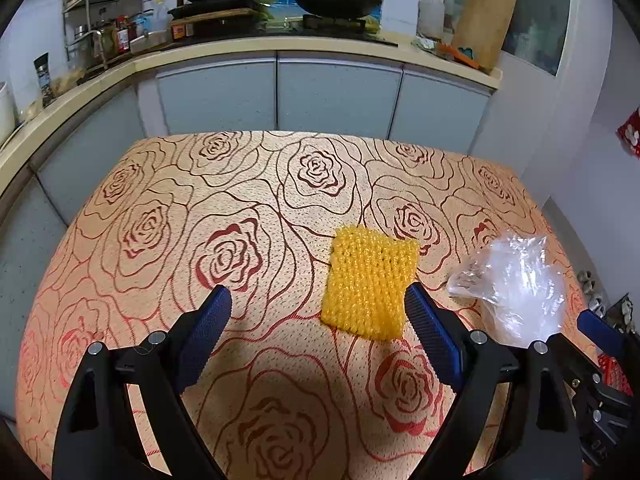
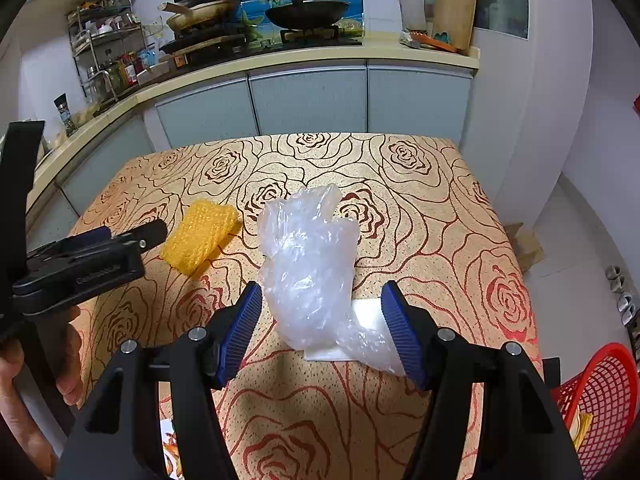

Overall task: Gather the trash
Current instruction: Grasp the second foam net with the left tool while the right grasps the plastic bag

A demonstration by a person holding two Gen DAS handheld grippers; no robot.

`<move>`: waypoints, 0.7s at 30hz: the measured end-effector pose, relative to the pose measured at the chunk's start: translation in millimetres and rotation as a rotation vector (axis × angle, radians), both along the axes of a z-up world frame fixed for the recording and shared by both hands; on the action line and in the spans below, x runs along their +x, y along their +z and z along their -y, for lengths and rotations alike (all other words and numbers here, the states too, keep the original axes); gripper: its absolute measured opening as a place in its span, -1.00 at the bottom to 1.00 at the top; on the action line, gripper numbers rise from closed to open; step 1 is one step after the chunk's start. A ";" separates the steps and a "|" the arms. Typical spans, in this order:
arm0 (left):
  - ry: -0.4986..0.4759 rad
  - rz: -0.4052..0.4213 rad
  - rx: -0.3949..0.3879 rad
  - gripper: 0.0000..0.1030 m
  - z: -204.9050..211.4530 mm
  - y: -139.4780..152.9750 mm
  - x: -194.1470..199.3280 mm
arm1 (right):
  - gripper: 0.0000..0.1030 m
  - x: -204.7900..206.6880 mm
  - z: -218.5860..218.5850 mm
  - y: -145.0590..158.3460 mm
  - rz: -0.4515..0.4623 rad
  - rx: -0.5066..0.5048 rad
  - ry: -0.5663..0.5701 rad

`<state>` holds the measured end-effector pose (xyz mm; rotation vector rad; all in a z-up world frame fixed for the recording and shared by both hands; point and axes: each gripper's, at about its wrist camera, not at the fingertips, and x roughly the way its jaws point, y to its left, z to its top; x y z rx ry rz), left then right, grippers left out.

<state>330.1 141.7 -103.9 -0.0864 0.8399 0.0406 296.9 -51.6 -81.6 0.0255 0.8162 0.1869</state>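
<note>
A yellow foam net (image 1: 370, 284) lies flat on the rose-patterned tablecloth (image 1: 240, 200). My left gripper (image 1: 316, 302) hangs open and wide just in front of it, its right finger beside the net's near right corner. A crumpled clear plastic bag (image 2: 308, 264) lies to the right of the net, partly over a white sheet (image 2: 370, 314). My right gripper (image 2: 322, 292) is open around the bag's near end; the bag sits between its blue pads, which do not squeeze it. The bag (image 1: 516, 284) and the net (image 2: 200, 236) show in both views.
A red mesh basket (image 2: 600, 392) stands on the floor off the table's right edge, with something yellow inside. Kitchen counter and grey cabinets (image 1: 336, 96) run behind the table. A person's hand (image 2: 12, 360) holds the left gripper (image 2: 132, 234).
</note>
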 end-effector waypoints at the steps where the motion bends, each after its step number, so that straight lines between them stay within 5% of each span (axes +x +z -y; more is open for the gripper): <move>1: -0.004 -0.009 -0.003 0.64 0.9 -2.1 3.1 | 0.17 0.4 0.3 -0.7 -0.001 0.000 0.000; 21: -0.067 -0.090 0.015 -0.26 13.8 -28.0 29.8 | 0.17 19.1 -1.2 -8.7 -0.027 -0.007 0.017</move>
